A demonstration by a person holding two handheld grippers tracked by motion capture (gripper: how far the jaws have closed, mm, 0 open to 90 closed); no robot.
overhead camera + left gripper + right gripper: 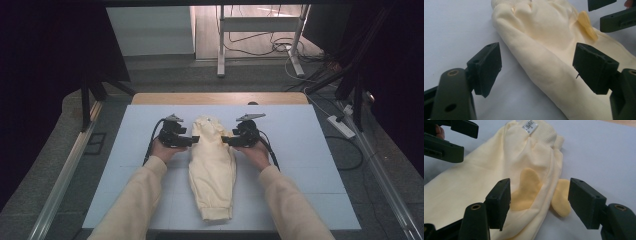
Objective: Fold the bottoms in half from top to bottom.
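One label [529,125], right gripper view, garment [474,182]

Both forearms wear pale cream sleeves [135,197]. The left gripper [192,140] and right gripper [226,140] are black, each topped by a grey three-cornered plate [174,118] and trailing a black cable [150,145]. Their blocky jaws carry small screw holes and brass-coloured pivot pins [453,73].

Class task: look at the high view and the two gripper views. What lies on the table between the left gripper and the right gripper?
A folded pale yellow garment lies between the left gripper and the right gripper; the high view shows this. Both gripper views show its edges between open jaws.
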